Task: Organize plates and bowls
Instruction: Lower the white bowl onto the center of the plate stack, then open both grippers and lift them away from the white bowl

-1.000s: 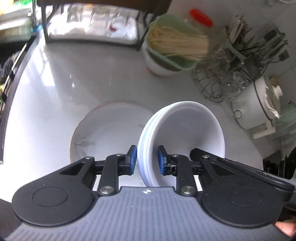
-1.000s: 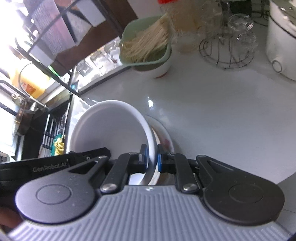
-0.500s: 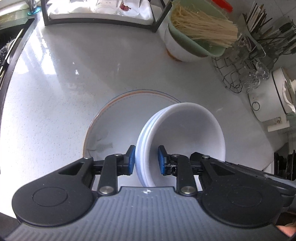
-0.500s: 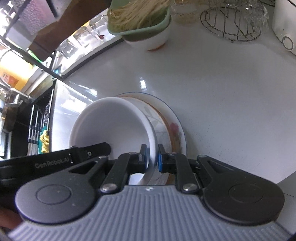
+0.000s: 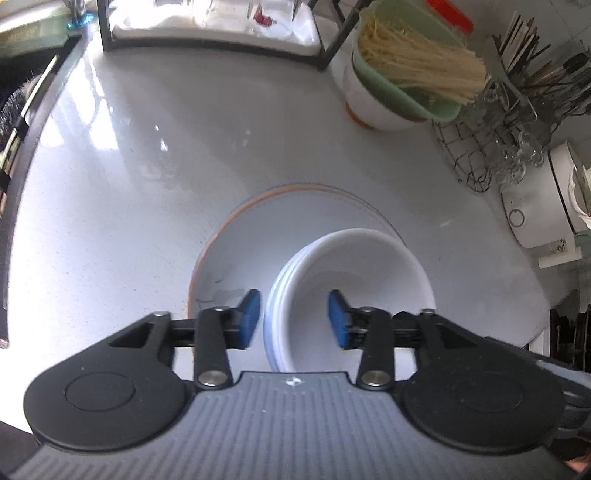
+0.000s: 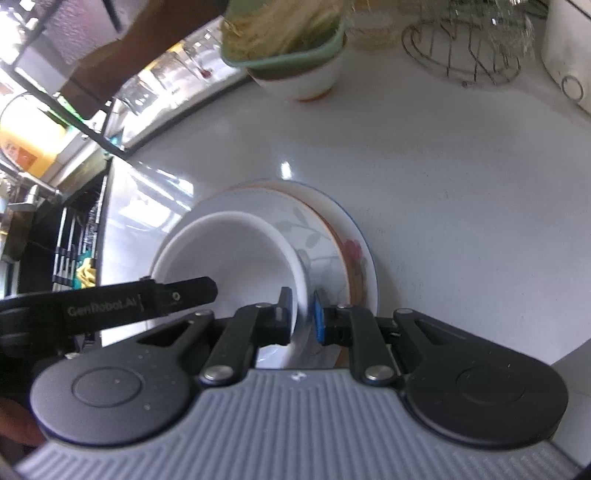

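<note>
A stack of white bowls (image 5: 354, 280) rests upright on a stack of plates (image 5: 255, 229) on the white counter. My left gripper (image 5: 293, 319) straddles the near left rim of the bowls. Its jaws are opening, and both blue pads stand off the rim. In the right wrist view the same bowls (image 6: 229, 254) sit on the flowered plates (image 6: 332, 240). My right gripper (image 6: 303, 317) straddles their right rim with its jaws opening, a thin gap showing at the blue pad. The left gripper's finger (image 6: 177, 295) reaches into the bowl from the left.
A green basket of dry noodles (image 5: 410, 74) sits in a white bowl at the back. Right of it are a wire rack with glasses (image 5: 487, 147), a utensil holder (image 5: 535, 85) and a white cooker (image 5: 535, 206). A black shelf rack (image 5: 214, 33) stands behind; the counter's dark edge (image 5: 22, 140) runs left.
Both grippers came down with the bowl stack, which went from tilted to upright on the plates. Both pairs of jaws then spread off the rim.
</note>
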A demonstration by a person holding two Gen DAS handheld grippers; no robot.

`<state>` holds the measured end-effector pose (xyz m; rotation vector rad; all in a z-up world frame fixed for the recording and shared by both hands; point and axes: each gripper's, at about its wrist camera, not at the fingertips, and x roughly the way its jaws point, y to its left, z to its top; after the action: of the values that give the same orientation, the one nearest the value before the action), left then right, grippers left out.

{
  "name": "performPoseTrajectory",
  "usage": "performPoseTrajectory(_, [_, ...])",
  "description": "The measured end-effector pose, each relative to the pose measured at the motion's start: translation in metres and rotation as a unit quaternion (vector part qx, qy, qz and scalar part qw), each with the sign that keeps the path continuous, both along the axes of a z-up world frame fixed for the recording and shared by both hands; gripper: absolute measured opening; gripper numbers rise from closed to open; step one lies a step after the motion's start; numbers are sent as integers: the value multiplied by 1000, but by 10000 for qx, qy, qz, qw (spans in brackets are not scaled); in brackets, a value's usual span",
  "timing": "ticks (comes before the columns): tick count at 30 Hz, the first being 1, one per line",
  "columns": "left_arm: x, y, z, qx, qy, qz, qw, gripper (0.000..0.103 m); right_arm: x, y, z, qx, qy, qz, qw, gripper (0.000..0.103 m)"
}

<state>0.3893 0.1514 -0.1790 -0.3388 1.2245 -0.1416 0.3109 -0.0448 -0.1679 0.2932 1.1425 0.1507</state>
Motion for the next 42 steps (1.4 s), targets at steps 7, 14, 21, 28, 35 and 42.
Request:
performPoseTrajectory(7, [-13, 3, 35, 151, -487, 148, 9986, 49, -10, -11, 28, -1, -536, 115, 9985, 37])
performPoseTrajectory(14, [-50, -3, 100, 174, -1240, 239, 9918, 49, -31, -29, 70, 33, -1164, 401, 9924, 37])
performPoseTrajectory(21, [-108, -20, 162, 407, -2017, 393, 9778, 49, -67, -47, 120, 175, -2052, 687, 9761, 37])
performPoseTrajectory(28, [-175, -46, 194, 644, -2558, 551, 9630, 49, -115, -66, 146, 198, -2735, 887, 9576, 37])
performPoseTrajectory(35, [-241, -64, 193, 852, -2601, 798, 9585, 49, -165, -91, 157, 185, -3050, 1018, 9467, 37])
performPoseTrajectory(42, [-299, -81, 189, 871, -2547, 989, 9580, 53, -206, -111, 154, 211, -3119, 1041, 9442, 37])
